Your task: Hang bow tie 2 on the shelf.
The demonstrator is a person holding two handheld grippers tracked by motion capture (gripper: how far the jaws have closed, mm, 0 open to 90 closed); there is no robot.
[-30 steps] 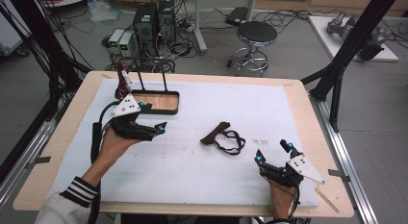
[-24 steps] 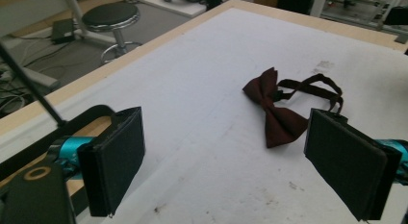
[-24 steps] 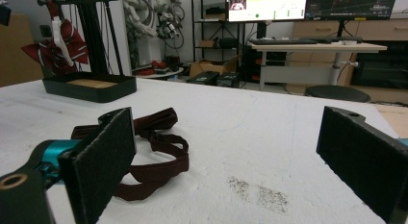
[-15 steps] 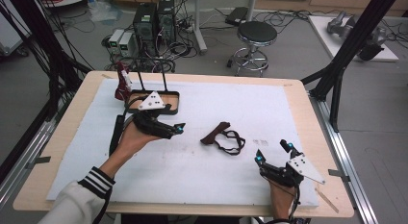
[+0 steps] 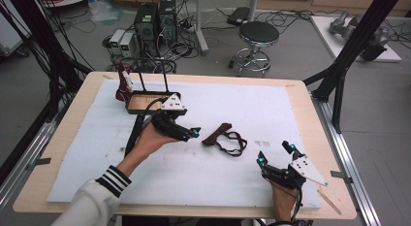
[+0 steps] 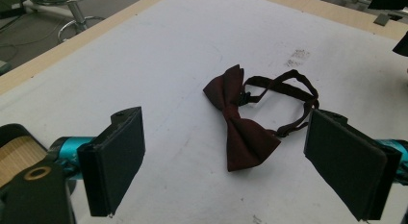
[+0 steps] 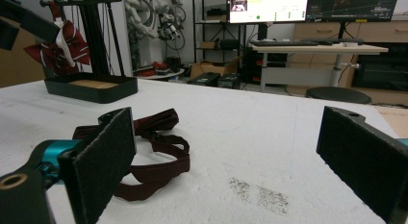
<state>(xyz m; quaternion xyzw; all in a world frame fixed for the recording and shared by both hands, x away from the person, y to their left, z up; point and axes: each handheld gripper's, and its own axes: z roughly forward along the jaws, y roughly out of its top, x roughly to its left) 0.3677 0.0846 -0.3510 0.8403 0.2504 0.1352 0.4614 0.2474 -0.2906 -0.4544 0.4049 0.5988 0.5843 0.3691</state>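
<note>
Both tongs, left [image 5: 193,133] and right [image 5: 274,153], spread beside unlabelled maroon bow tie [image 6: 239,123].

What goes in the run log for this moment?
left claw: open, near bow tie | right claw: open, apart | bow tie: flat on table

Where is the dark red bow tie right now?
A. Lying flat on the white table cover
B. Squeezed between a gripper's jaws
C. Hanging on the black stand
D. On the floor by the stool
A: the bow tie lies flat on the white cover, nothing gripping it.
</note>
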